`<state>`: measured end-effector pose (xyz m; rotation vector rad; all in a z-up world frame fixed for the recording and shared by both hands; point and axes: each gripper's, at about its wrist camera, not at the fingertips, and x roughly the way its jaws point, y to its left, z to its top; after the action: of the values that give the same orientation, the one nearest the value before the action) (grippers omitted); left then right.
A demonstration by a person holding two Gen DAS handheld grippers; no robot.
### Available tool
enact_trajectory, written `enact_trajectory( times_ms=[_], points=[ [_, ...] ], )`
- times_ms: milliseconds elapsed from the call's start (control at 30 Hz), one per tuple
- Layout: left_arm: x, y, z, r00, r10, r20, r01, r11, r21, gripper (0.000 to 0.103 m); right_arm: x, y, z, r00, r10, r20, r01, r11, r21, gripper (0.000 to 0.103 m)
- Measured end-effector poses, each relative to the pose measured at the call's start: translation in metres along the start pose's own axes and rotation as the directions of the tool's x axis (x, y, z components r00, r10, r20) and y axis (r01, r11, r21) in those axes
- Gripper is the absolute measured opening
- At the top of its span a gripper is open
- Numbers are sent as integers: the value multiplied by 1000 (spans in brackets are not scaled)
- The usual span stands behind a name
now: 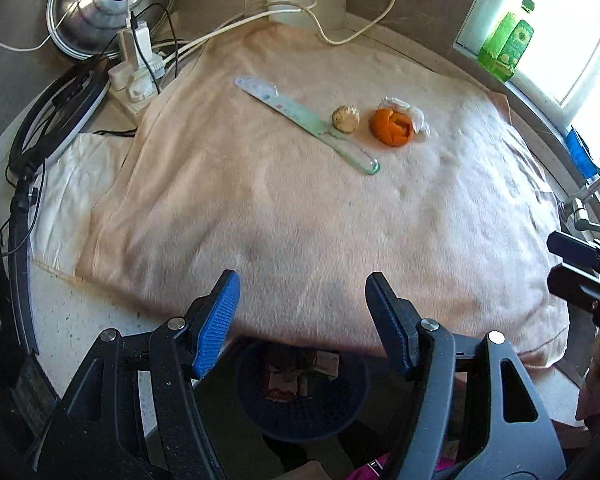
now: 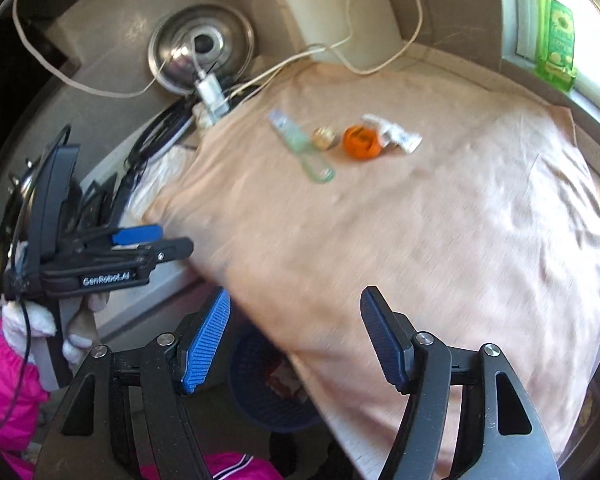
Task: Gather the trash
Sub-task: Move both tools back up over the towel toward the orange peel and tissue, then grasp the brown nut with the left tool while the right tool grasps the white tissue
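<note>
- A dark blue plastic mesh wastebasket (image 1: 300,396) stands on the floor just below the near edge of the table, partly hidden under the overhanging cloth; inside it lie crumpled wrappers (image 1: 300,376) in red and white print, too blurred to read.
- A pale peach towel-like cloth (image 1: 300,208) covers most of the white speckled tabletop (image 1: 80,320).
- Four pieces of trash lie in a short row on the far half of the cloth, well away from both tools.
- A long flat pale green plastic package (image 1: 300,120), empty-looking, lies with its long axis on a diagonal: its far end points toward the power strip at the back left, its rounded clear end toward the near right.
- A small round beige lump (image 1: 345,119) touches the package's right edge.
- A curled orange peel (image 1: 392,126) sits just right of the lump, apart from it.
- A crumpled white wrapper (image 1: 410,114) lies against the peel's far right side.
- The left gripper (image 1: 300,296) hangs over the near edge of the cloth above the basket, jaws apart with nothing between the blue ribbed pads.
- The right gripper (image 2: 294,316) hangs likewise, jaws parted and empty.
- A green bottle (image 1: 506,42) stands on the windowsill at the far right.
- A round metal lid (image 1: 104,4) leans at the back left behind a white power strip (image 1: 136,76) with plugged cables.
</note>
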<state>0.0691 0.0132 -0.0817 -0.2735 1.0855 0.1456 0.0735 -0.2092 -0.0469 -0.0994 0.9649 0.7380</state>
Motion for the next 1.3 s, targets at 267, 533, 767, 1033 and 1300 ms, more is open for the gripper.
enact_trajectory(
  times_ms=[267, 533, 767, 1033, 1300],
  points=[
    [18, -19, 42, 1000, 7, 31, -7, 1000, 13, 67, 15, -37, 60, 1000, 12, 24, -13, 1000, 22, 67],
    [44, -30, 81, 999, -10, 33, 10, 1000, 9, 67, 48, -74, 107, 998, 60, -29, -57, 994, 89, 67],
    [71, -43, 105, 1000, -13, 11, 13, 1000, 24, 67, 84, -105, 132, 991, 104, -79, -88, 978, 191, 67],
    [98, -44, 125, 1000, -13, -16, 13, 1000, -14, 66, 131, -134, 151, 976, 166, -139, -115, 942, 316, 67],
    [119, -37, 135, 999, -21, -38, 18, 997, -75, 62, 159, -150, 157, 965, 195, -176, -111, 910, 399, 67]
  ],
)
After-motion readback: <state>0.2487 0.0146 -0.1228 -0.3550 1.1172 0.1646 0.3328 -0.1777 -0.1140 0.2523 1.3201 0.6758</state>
